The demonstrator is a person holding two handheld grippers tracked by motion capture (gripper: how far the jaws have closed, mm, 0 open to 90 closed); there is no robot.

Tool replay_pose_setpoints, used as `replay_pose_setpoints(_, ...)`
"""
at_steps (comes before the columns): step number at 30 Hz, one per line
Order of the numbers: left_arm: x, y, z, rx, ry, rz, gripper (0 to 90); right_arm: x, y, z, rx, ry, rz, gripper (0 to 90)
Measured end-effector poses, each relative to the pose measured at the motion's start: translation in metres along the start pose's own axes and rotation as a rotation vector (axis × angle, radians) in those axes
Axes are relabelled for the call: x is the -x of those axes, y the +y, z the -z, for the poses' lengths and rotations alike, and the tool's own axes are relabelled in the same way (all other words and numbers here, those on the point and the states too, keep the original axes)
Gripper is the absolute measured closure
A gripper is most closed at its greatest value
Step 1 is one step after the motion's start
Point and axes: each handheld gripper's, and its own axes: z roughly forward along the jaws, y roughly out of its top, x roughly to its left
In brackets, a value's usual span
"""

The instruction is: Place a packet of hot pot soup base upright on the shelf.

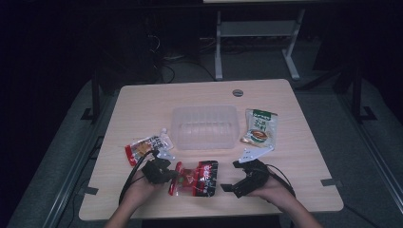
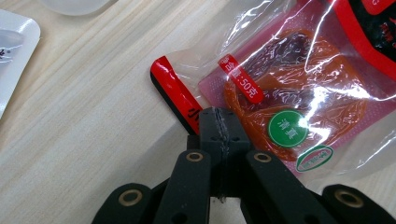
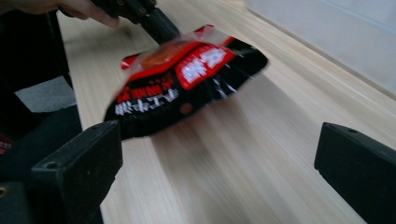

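Observation:
A red and black snack packet (image 1: pixel 197 177) with a clear window lies near the table's front edge, between my two grippers. My left gripper (image 1: pixel 175 175) is shut on the packet's left edge; in the left gripper view its jaws (image 2: pixel 219 122) pinch the sealed edge of the packet (image 2: pixel 299 88) beside a red strip. The packet (image 3: pixel 187 79) looks lifted and tilted in the right gripper view. My right gripper (image 1: pixel 227 187) stands open just right of the packet, its two jaws wide apart with nothing between them (image 3: pixel 219 158).
A clear plastic tub (image 1: pixel 204 126) sits mid-table. A green and white packet (image 1: pixel 259 127) lies to its right, a red and white packet (image 1: pixel 147 147) to its left. A round cable hole (image 1: pixel 237 92) is at the table's back. Bare wood lies to the right front.

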Motion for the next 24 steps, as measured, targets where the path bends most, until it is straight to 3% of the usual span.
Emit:
replay_pose_setpoints(10, 0.0, 0.0, 0.0, -0.001, 0.004, 0.014, 89.5, -0.01, 0.01, -0.024, -0.02, 0.049, 0.006, 0.6)
replay_pose_setpoints(19, 0.001, -0.001, 0.0, 0.006, 0.007, 0.024, 89.5, -0.014, 0.015, -0.043, -0.022, 0.098, -0.039, 0.7)
replay_pose_setpoints(24, 0.002, -0.001, 0.0, 0.008, 0.021, 0.017, 89.5, -0.019, 0.017, -0.051, -0.021, 0.087, -0.031, 10.0)
